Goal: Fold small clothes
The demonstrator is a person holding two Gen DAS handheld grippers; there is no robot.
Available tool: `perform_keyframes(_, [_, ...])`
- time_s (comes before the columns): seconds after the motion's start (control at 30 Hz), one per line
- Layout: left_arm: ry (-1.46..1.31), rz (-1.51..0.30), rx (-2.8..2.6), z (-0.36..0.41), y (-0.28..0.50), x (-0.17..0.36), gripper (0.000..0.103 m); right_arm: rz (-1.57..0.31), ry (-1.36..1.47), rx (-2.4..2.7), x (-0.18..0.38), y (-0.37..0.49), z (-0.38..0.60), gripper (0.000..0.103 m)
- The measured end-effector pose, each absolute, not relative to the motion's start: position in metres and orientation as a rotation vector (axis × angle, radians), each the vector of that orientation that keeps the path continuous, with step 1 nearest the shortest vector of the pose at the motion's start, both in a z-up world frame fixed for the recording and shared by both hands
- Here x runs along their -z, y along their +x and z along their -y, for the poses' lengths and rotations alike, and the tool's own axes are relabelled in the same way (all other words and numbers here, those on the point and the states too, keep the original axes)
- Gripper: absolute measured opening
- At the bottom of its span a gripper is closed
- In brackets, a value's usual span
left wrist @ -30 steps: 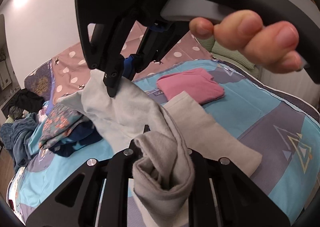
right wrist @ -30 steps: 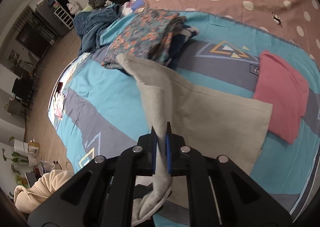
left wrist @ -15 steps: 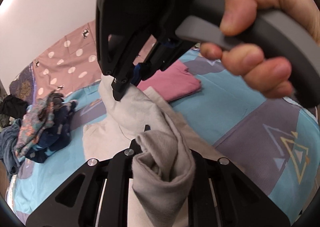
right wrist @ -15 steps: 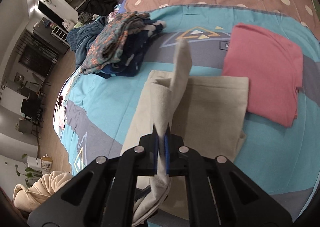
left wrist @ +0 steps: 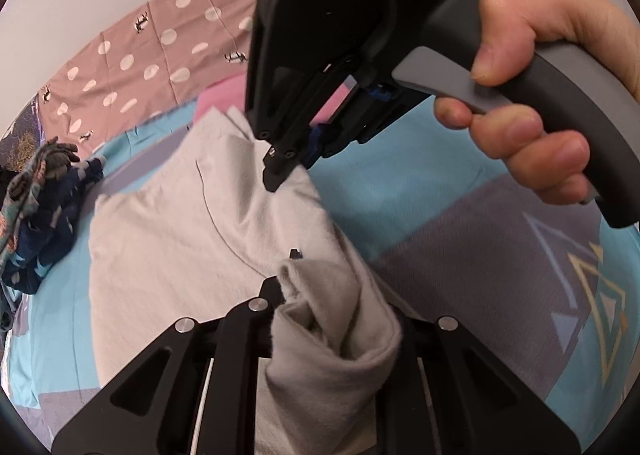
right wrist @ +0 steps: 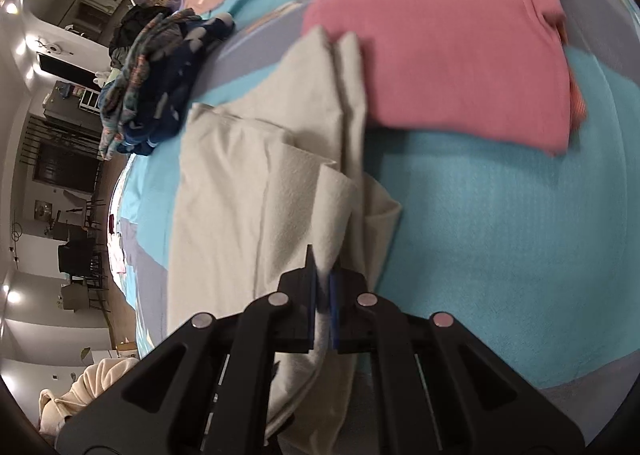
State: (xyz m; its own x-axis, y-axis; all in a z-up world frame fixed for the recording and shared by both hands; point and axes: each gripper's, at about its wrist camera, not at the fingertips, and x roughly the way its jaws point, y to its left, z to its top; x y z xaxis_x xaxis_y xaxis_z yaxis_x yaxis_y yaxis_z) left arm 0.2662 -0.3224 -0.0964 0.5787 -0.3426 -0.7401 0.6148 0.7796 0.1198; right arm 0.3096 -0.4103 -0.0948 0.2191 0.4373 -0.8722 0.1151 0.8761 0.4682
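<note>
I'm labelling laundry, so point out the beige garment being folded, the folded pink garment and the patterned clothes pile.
beige garment [right wrist: 240,191], right wrist view, its flat middle.
pink garment [right wrist: 440,35], right wrist view, centre of top face.
patterned clothes pile [right wrist: 156,75], right wrist view, middle of heap.

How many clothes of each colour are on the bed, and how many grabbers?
Grey garment: 1
Pink folded garment: 1
Patterned dark clothes pile: 1 pile, pieces uncountable
Grippers: 2, left gripper and right gripper
Total: 5

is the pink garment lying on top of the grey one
No, the grey garment has its far edge overlapping the folded pink garment, not the reverse.
</note>
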Motion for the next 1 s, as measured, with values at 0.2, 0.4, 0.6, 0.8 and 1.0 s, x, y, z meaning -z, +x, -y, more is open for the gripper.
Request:
perform_keyframes(0.2, [0.280, -0.869, 0.720, 0.299, 0.261, 0.085, 0.048, -1.296, 0.353, -0.130, 0.075, 0.299, 0.411, 0.045])
perform_keyframes(0.4, [-0.066, -1.007, 1.163, 0.203, 0.243, 0.054, 0.062, -1.090, 0.382, -0.193, 0.023, 0.254, 0.410, 0.064])
perform_keyframes(0.6, [-0.357, -0.995, 1.159, 0.105, 0.269, 0.057, 0.068, -1.024, 0.293, -0.391, 0.040, 0.209, 0.348, 0.070])
perform_keyframes(0.8, [-0.399, -1.210, 1.163, 0.105, 0.292, 0.111, 0.071, -1.080, 0.028, -0.287, 0.094, 0.162, 0.319, 0.070])
perform_keyframes(1.0, [-0.413, -1.315, 1.171, 0.105, 0.289, 0.123, 0.071, -1.193, -0.231, -0.136, 0.103, 0.124, 0.295, 0.075])
